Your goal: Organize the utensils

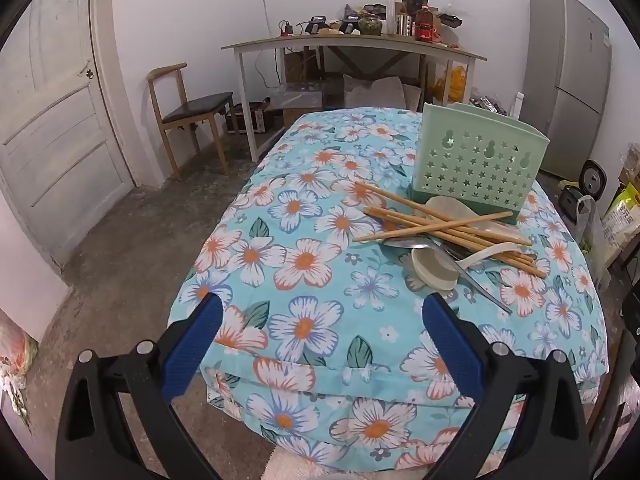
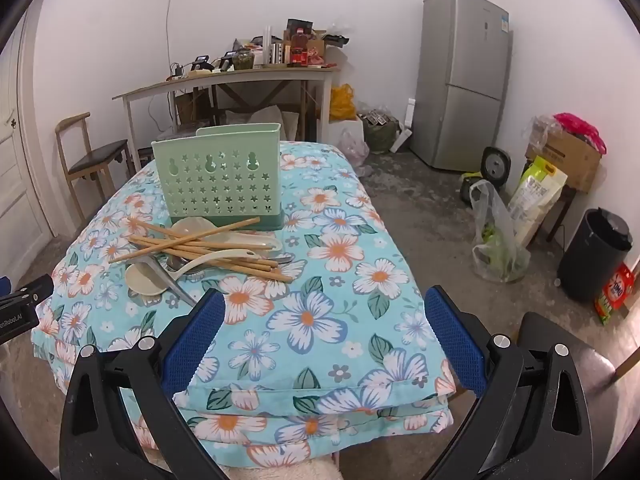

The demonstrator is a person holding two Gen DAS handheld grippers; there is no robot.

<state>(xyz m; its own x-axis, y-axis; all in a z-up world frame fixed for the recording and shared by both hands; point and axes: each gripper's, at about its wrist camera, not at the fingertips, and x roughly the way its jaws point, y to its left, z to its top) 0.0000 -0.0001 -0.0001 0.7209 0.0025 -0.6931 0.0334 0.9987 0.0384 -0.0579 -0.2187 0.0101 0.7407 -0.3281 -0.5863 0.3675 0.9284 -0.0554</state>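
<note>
A pale green utensil holder (image 1: 476,162) (image 2: 218,176) with star-shaped holes stands upright on a table covered by a blue floral cloth (image 1: 304,264) (image 2: 320,320). In front of it lies a loose pile: several wooden chopsticks (image 1: 436,222) (image 2: 192,244), cream ceramic spoons (image 1: 434,270) (image 2: 146,278) and metal spoons (image 1: 472,280) (image 2: 168,278). My left gripper (image 1: 320,312) hangs open over the cloth's near left part, short of the pile. Wide open too, my right gripper (image 2: 324,308) hovers above the cloth to the right of the pile. Neither one holds anything.
A wooden chair (image 1: 188,108) and a cluttered side table (image 1: 352,46) stand behind, by a white door (image 1: 48,120). A grey fridge (image 2: 464,80), bags (image 2: 496,240), a box (image 2: 568,156) and a black bin (image 2: 596,252) line the right wall.
</note>
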